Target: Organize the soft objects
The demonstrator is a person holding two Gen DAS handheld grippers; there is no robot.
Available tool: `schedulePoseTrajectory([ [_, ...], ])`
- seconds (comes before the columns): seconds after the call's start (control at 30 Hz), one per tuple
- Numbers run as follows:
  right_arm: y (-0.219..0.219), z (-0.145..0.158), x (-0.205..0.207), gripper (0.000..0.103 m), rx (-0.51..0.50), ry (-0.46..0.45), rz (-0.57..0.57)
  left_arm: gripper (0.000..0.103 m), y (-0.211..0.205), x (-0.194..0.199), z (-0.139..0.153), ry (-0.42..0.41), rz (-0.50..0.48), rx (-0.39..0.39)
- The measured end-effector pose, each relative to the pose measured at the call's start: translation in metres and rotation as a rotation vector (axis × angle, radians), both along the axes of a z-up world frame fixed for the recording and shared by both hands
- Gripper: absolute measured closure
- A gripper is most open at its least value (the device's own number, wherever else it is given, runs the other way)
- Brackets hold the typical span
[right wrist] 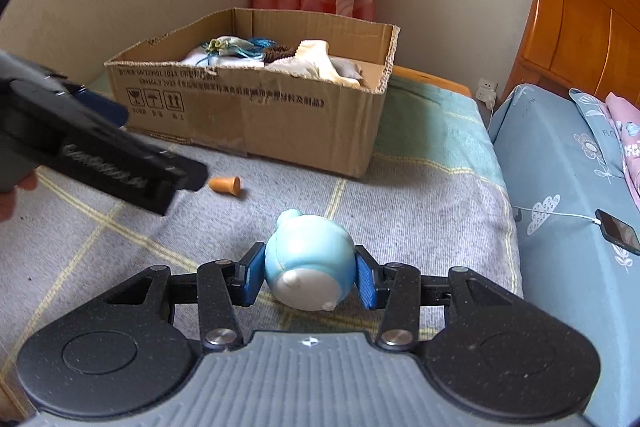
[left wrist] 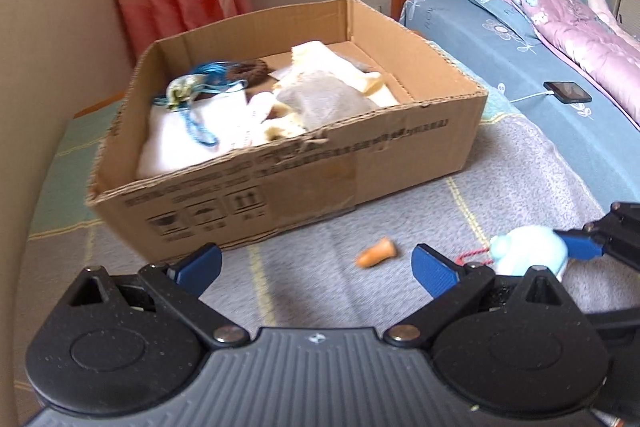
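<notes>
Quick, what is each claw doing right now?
Left claw: open, holding nothing.
Right claw: closed on the blue toy, one pad on each side of it.

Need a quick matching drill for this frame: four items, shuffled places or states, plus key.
1. blue plush toy
2. orange cone piece
3. phone
4. blue cord

A. in the cardboard box
B. on the blue bedsheet, cable attached
C. between the right hand-held gripper pads
D. loose on the grey blanket in front of the box

Pairs: 1-C, 2-D, 3-B, 4-A
</notes>
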State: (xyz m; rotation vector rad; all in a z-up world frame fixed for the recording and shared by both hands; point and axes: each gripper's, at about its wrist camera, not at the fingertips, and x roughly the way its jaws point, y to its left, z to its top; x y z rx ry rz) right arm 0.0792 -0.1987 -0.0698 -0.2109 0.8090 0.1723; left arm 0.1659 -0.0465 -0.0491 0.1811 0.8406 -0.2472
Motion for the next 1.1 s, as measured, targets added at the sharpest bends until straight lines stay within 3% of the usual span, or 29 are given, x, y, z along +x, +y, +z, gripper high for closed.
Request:
schedulePoseTrajectory([
  [0.23,-0.003,-0.008,0.000,0.047,0.003,0.002,0.008,0.002,-0.008,0.008,-0.011,0.009,0.011,-0.008],
  [0.3,-0.004,-0.009,0.001,0.032,0.007,-0.002,-0.001,0.002,-0.009,0.009,-0.014,0.006,0.019,-0.002],
  [0.43,-0.005,-0.013,-0.002,0.018,0.020,-0.003,0.003,0.002,-0.010,0.016,-0.024,0.017,0.038,0.002],
  [0.53,0.000,-0.016,-0.003,0.001,0.022,0.020,0.032,0.001,-0.005,0.017,-0.028,0.019,0.057,-0.027],
  [0.9,0.006,-0.020,-0.007,0.000,0.042,0.013,0.061,0.001,0.022,0.007,-0.029,0.012,0.105,-0.047],
  [1.0,0.006,-0.020,-0.009,0.000,0.044,0.006,0.061,0.007,0.018,0.005,-0.028,-0.007,0.065,-0.040],
  [1.1,0.006,-0.021,-0.009,0.000,0.045,0.001,0.065,0.026,0.012,0.001,-0.026,-0.034,-0.010,-0.045],
])
